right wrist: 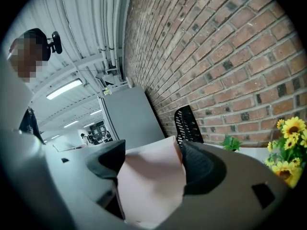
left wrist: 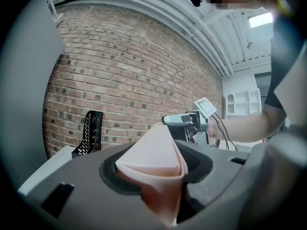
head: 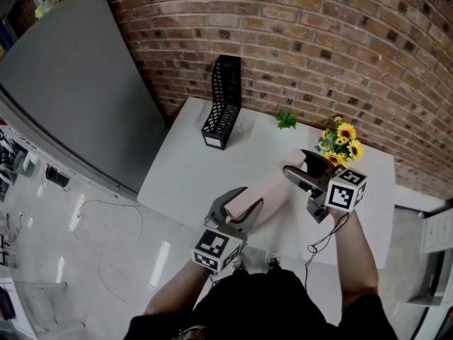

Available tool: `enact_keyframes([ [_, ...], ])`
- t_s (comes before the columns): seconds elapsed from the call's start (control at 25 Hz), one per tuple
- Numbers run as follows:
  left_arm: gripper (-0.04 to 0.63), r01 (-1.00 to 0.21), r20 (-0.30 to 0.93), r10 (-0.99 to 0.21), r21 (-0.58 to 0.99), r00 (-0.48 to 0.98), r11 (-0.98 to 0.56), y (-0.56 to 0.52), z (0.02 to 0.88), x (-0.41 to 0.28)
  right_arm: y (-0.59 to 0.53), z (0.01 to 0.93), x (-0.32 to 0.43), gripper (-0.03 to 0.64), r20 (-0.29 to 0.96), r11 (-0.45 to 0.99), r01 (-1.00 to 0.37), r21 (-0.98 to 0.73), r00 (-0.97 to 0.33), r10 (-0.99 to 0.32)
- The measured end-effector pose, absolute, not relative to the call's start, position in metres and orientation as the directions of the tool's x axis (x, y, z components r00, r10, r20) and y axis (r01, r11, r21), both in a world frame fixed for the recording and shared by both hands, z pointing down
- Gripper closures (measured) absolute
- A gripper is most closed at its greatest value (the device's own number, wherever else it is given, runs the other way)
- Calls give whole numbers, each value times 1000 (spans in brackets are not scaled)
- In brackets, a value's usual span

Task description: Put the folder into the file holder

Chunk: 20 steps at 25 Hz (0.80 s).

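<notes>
Folder [head: 269, 186], pink, is up off the table [head: 184, 172], carried between my two grippers at the near side. My left gripper [head: 244, 202] has its near left end: in the left gripper view the jaws are clamped on it, and the sheet bows into a V between the pads. My right gripper [head: 294, 161] has the far right end, its jaws pressed on the pink sheet from both sides, so both grippers are gripping the folder. It runs slanted from near left to far right across the table's near half.

File holder [head: 223, 101], black mesh, stands upright at the table's far left corner, well apart from the folder, with its tall back toward the brick wall [head: 318, 41]. I can see nothing inside it from the head view.

Along the far edge, a small green plant [head: 286, 120] sits near the middle, and sunflowers [head: 341, 142] stand at the far right, just beyond my right gripper. A grey panel [head: 71, 83] leans left of the table.
</notes>
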State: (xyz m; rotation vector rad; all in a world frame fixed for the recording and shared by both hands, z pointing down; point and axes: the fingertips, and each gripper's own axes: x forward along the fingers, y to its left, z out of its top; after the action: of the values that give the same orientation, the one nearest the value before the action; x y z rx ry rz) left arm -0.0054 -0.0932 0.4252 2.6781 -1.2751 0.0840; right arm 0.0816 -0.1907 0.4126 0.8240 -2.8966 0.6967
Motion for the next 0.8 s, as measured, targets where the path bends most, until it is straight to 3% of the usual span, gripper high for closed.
enact_keyframes([
  [0.28, 420, -784, 169, -766, 112, 621, -611, -88, 430, -20, -187, 407, 68, 255, 173, 754, -566, -334, -823, -542],
  [0.44, 422, -828, 127, -818, 79, 561, -556, -93, 416, -40, -186, 392, 61, 276, 145, 758, -607, -239, -794, -590],
  [0.56, 422, -866, 100, -860, 51, 501, -498, -98, 401, -56, -190, 381, 61, 359, 125, 731, -664, -158, -747, -653],
  [0.76, 422, -919, 58, -917, 20, 394, -393, -98, 382, -74, -193, 369, 66, 610, 85, 696, -708, -119, -705, -704],
  [0.8, 422, -927, 55, -926, 17, 374, -374, -97, 379, -77, -193, 368, 67, 614, 76, 695, -708, -122, -705, -705],
])
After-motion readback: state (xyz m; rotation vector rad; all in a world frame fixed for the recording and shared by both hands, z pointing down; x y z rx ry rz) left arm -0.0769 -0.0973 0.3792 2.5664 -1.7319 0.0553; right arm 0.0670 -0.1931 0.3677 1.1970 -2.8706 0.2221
